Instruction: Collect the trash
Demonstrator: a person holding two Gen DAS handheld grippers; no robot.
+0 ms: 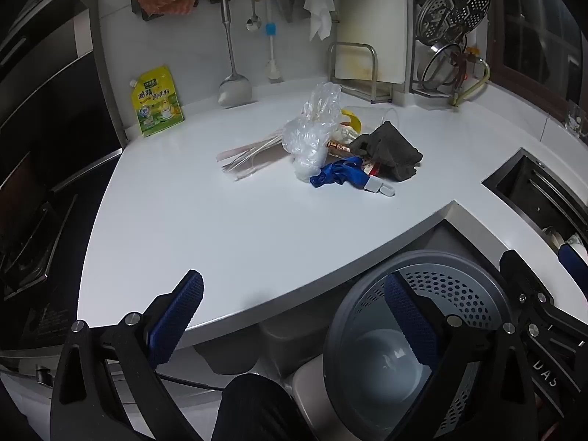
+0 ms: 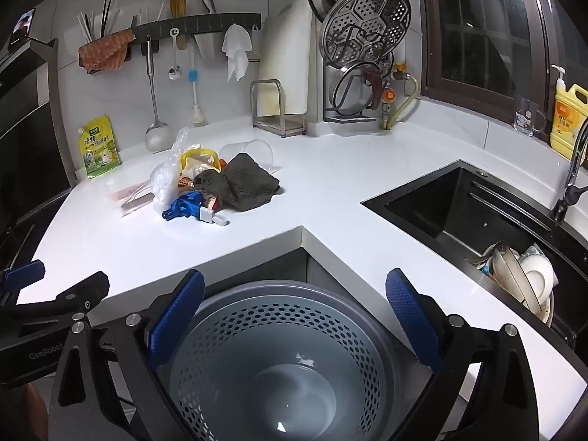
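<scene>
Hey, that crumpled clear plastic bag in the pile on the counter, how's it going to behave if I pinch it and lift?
The clear plastic bag looks thin and crinkled, so it will probably be floppy and very light. Its glossy film may slip between the pads. It leans against the dark cloth and the blue strap, so lifting it might drag neighbours along.

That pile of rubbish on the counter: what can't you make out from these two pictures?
- Under the dark cloth, both views: the cloth covers whatever lies beneath.
- Red and white wrapper, left wrist view: print too small, half hidden by the blue scrap.
- Clear cup, right wrist view: the cloth hides its lower part.
- Bin outside: cut off by the bottom edge.
</scene>
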